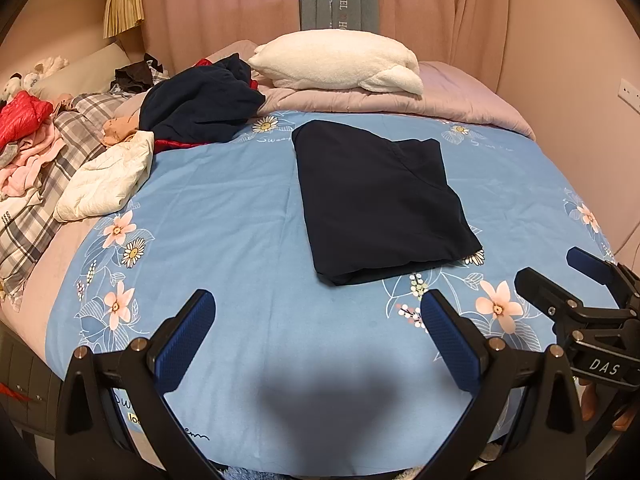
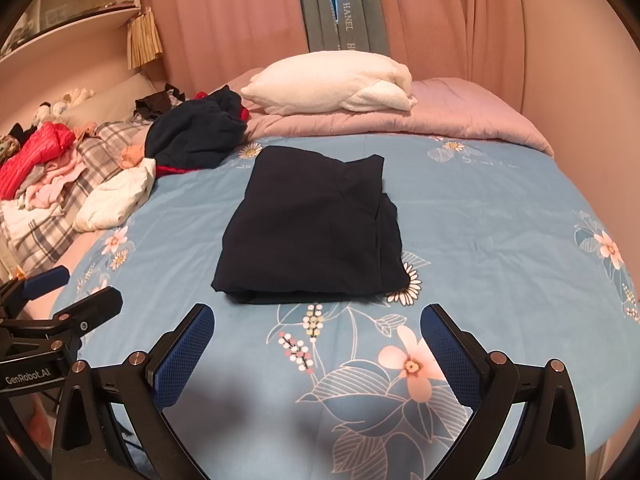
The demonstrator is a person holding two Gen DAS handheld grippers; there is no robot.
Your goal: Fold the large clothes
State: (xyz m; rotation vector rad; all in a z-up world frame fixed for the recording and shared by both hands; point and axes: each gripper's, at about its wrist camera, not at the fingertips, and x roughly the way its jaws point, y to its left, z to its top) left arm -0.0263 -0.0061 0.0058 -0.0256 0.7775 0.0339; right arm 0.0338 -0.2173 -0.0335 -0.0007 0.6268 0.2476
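While both tools hang above the near edge of the bed, my left gripper (image 1: 318, 332) shows its blue-padded fingers (image 1: 186, 336) spread wide with nothing between them, and my right gripper (image 2: 318, 346) stands likewise wide and unloaded, its fingers (image 2: 450, 354) framing only printed flowers. Each tool appears at the margin of the other's view: the right one at the lower right of the left wrist view, the left one at the lower left of the right wrist view. Just ahead of the fingertips, and apart from them, lies the folded navy garment (image 1: 378, 200), a flat, roughly rectangular stack on the blue floral bedsheet (image 1: 224, 200), with one layer overlapping at its far right corner. Beyond it I see a pink quilt (image 1: 448, 100) bunched across the head of the bed, bearing a white pillow (image 1: 336, 62). To the left sit a crumpled dark garment (image 1: 198, 104) over something red, a cream padded item (image 1: 106, 178), and a heap of red and pink clothes (image 1: 24, 136) on plaid fabric. Pink curtains (image 1: 440, 4) close the background.
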